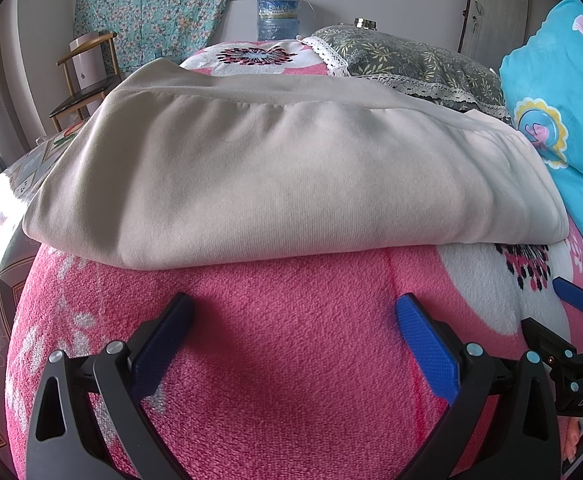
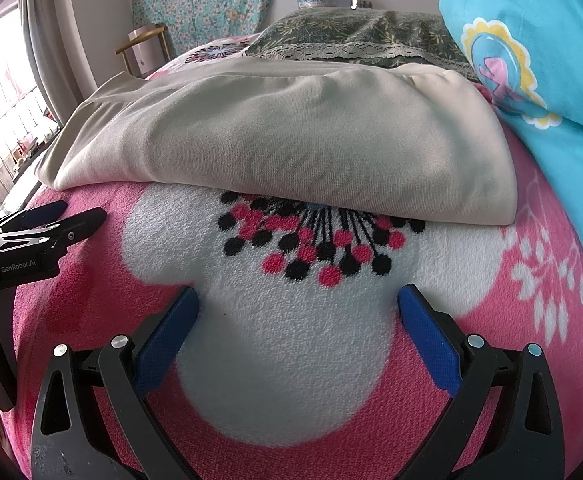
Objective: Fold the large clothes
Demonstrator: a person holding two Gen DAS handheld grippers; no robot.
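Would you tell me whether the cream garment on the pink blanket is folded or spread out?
Folded: the cream knit garment lies in stacked layers, with a rounded fold edge nearest the cameras.

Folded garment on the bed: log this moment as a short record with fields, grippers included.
garment: cream garment, folded into a flat stack
surface: pink floral blanket
behind garment: grey lace-trimmed pillow
at its right: blue cartoon-print bedding
left gripper: open, empty, short of the near fold
right gripper: open, empty, over the blanket's white flower patch
contact: neither gripper touches the garment
background: wooden chair, water jug
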